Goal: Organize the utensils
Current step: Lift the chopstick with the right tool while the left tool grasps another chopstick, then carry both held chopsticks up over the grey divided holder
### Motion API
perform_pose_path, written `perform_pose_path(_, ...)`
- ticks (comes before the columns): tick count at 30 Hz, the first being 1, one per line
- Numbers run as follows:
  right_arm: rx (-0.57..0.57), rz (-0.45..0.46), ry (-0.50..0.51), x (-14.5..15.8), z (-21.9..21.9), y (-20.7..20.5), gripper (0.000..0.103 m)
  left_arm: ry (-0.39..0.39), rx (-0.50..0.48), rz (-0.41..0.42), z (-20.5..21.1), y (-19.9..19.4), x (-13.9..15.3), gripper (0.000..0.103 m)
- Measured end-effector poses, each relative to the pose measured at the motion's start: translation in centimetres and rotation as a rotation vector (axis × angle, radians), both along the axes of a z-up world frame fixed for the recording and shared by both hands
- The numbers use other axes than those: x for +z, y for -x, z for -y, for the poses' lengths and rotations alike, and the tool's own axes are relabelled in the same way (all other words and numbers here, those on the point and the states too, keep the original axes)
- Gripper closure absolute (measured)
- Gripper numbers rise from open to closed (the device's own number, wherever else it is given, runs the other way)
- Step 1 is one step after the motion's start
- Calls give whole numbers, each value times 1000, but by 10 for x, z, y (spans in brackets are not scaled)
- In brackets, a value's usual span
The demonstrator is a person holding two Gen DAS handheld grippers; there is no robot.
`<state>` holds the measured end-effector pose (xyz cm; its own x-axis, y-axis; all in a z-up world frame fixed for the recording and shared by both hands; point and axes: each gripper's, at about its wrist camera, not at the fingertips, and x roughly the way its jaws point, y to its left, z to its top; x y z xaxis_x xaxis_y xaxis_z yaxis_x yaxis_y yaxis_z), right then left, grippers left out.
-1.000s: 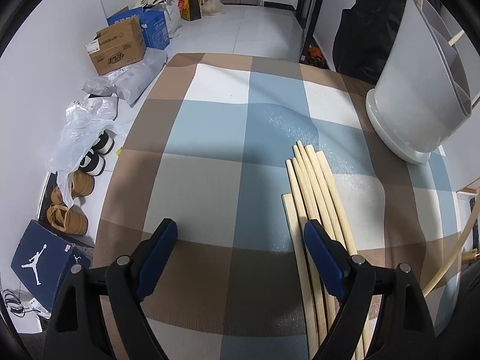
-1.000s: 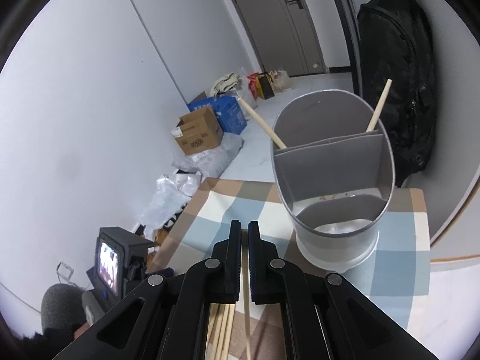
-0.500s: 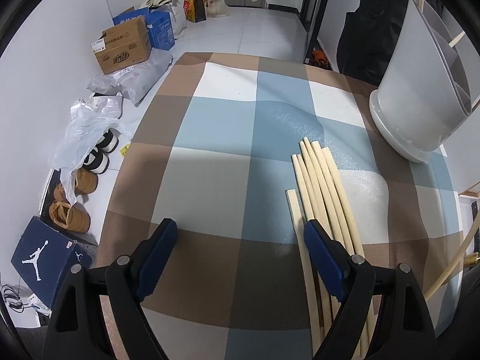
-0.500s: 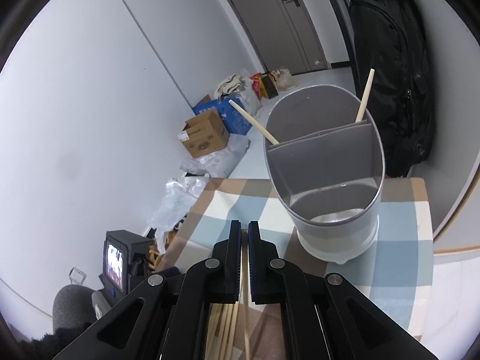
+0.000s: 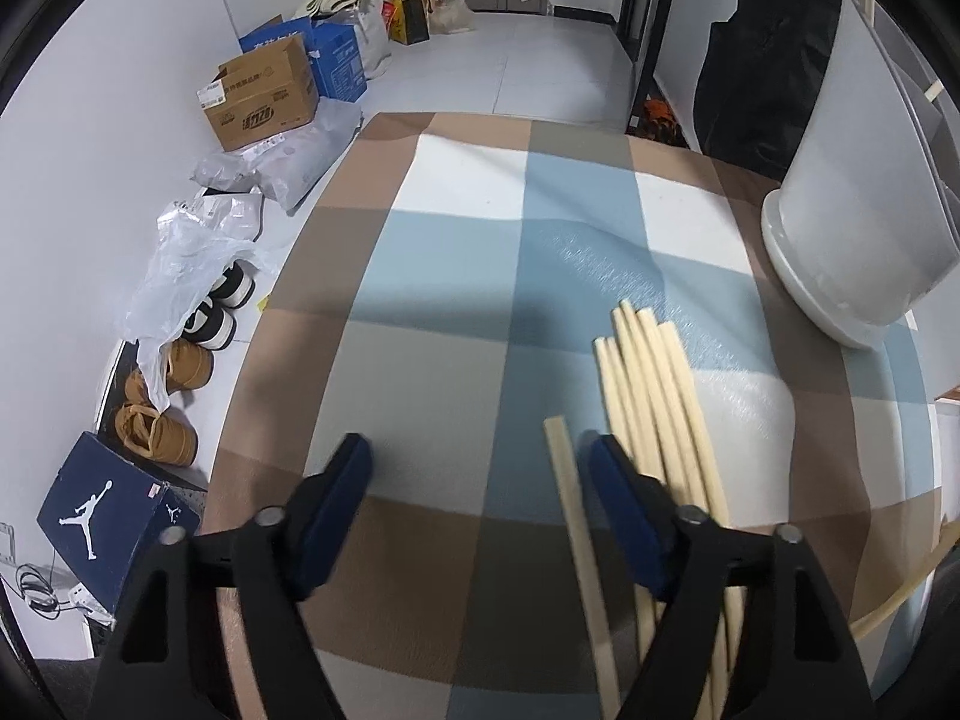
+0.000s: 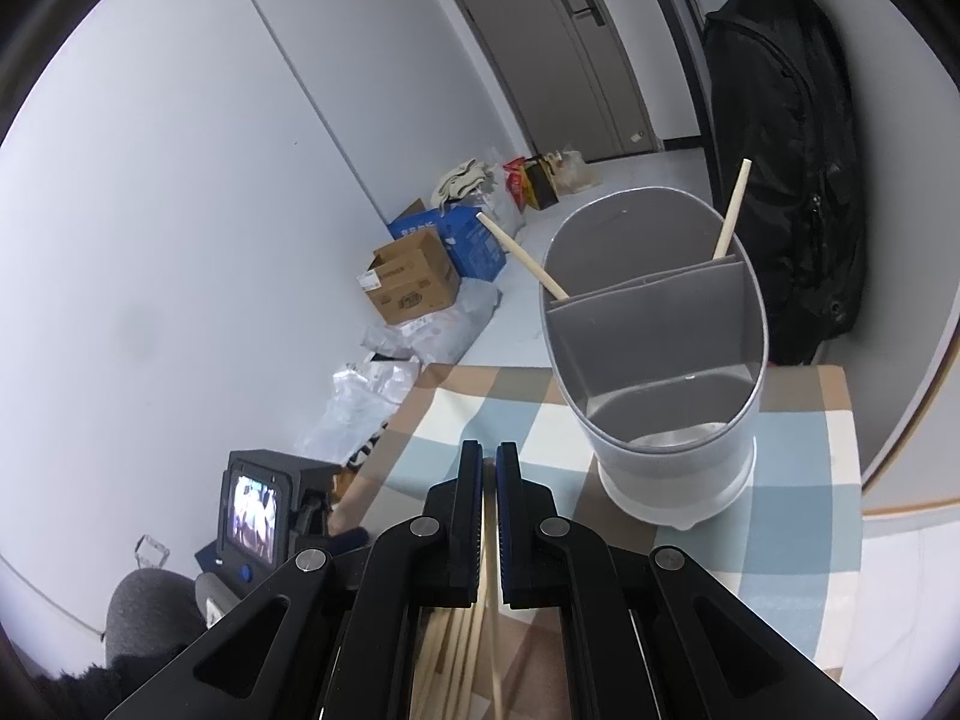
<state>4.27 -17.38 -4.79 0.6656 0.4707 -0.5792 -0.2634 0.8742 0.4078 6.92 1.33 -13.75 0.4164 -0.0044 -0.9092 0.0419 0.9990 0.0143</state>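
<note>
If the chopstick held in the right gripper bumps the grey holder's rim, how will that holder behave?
The holder is tall on a narrow base, so a push near its rim may well tip it. It looks like thin plastic holding only two sticks, so it is probably light and might slide on the checked cloth. The chopstick in the right gripper looks stiff.
</note>
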Motion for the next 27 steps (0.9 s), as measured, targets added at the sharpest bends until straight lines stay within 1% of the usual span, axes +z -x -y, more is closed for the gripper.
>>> perform_pose_path(1,-3,0,0,0,1,0,99,1,-2,1,1,-1,0,48)
perform_pose_path(2,-6,-1,-1,-1,2,1,99,0,-3,1,3,-1,1,51)
perform_pose_path(4,-10,-5,-5,0,4,2,99,3,-10,3,6,1,1,64)
perform_pose_path(5,-14,-7,-8,-1,4,2,99,-4,-16,9,8,2,1,66)
perform_pose_path(6,-17,-10,-11,-1,6,2,99,-9,-24,15,9,2,2,75)
perform_pose_path(7,-20,-13,-15,-1,7,2,99,3,-43,15,12,2,2,90)
perform_pose_path(8,-23,-15,-19,-1,8,2,99,3,-51,15,12,3,2,98)
perform_pose_path(10,-29,-10,-15,0,9,3,99,-2,-54,19,12,2,2,101)
perform_pose_path(13,-32,0,-6,2,9,7,99,68,-2,13,0,0,5,101)
perform_pose_path(15,-36,10,3,4,9,10,99,96,26,31,-5,-1,10,101)
perform_pose_path(19,-42,22,15,7,10,14,99,146,42,84,-10,4,25,101)
perform_pose_path(23,-46,45,26,14,9,18,99,216,51,149,-11,11,43,101)
perform_pose_path(27,-50,99,37,27,9,28,99,281,49,262,-13,19,69,101)
